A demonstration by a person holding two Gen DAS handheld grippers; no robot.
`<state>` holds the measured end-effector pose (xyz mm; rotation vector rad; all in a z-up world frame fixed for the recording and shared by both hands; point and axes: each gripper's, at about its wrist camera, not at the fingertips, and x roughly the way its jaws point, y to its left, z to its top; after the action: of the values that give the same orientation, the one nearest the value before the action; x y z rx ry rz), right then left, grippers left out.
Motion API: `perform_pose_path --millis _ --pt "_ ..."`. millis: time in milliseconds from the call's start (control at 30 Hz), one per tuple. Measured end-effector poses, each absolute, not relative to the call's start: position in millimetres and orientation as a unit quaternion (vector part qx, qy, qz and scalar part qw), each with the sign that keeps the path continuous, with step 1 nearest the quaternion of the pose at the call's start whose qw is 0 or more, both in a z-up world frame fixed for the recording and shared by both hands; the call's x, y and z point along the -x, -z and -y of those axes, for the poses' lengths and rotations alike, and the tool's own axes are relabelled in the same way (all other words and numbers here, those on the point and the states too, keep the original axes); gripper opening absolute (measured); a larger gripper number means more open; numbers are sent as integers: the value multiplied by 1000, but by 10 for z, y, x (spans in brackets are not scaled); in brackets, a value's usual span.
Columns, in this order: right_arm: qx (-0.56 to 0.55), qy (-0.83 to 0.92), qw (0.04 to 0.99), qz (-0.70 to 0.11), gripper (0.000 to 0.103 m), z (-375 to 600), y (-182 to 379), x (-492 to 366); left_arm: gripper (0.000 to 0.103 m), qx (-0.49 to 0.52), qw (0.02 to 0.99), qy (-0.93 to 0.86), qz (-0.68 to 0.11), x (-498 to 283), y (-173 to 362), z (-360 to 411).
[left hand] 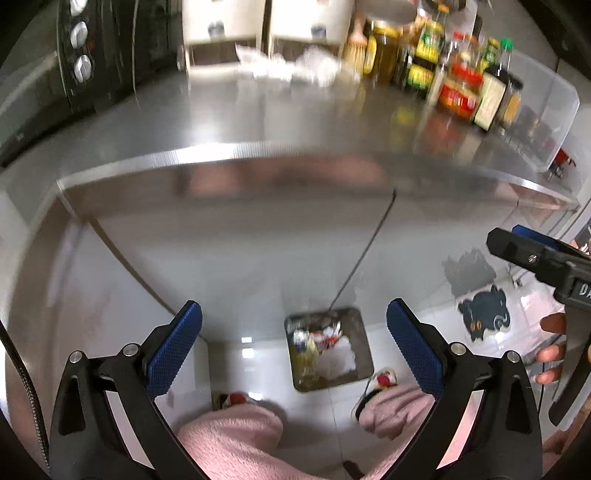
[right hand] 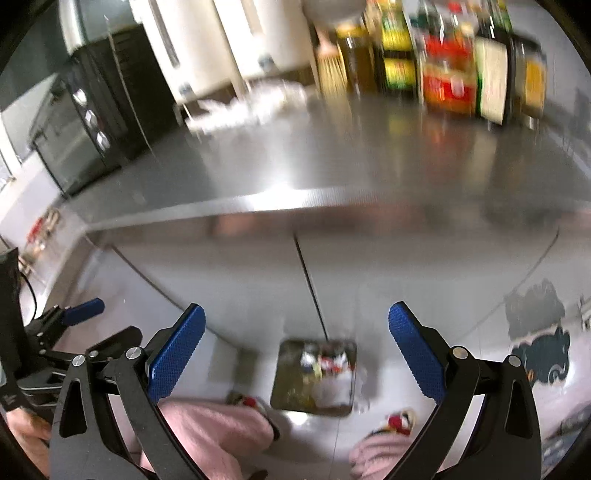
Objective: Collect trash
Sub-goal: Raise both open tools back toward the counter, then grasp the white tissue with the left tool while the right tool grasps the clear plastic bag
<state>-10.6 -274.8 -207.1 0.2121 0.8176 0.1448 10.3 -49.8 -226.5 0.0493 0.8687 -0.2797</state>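
Observation:
A square metal trash bin (left hand: 364, 354) stands on the floor below the counter, holding white paper and coloured wrappers; it also shows in the right wrist view (right hand: 280, 391). Crumpled clear plastic trash (left hand: 295, 64) lies at the back of the steel counter, also blurred in the right wrist view (right hand: 255, 107). My left gripper (left hand: 294, 347) is open and empty, held above the floor in front of the counter. My right gripper (right hand: 296, 349) is open and empty too, beside the left one; it shows at the right edge of the left wrist view (left hand: 517, 247).
The steel counter (left hand: 280, 114) carries a black oven (left hand: 92, 55) at left and several sauce bottles and jars (left hand: 443, 70) at back right. White canisters (left hand: 266, 26) stand at the back. A dark cat-shaped mat (left hand: 484, 314) lies on the floor. The person's pink-clad legs (left hand: 229, 435) are below.

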Motion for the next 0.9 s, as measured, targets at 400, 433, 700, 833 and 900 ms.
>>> perform_pose_path --millis 400,433,700,833,900 --pt "-70 -89 936 -334 100 2640 1080 -577 95 -30 935 86 -344 -737 1170 398" --pt "-67 -85 936 -334 100 2631 1039 -660 95 -32 936 82 -341 -801 1107 378" --pt "-92 -57 931 -347 100 2685 875 -1550 95 -39 938 67 -338 -1641 840 439" --pt "-95 -52 923 -368 100 2670 953 -1983 95 -31 932 74 -353 -2059 882 527" --pt "-99 -45 918 -382 100 2673 1060 -2221 95 -33 930 74 -359 -2230 926 571"
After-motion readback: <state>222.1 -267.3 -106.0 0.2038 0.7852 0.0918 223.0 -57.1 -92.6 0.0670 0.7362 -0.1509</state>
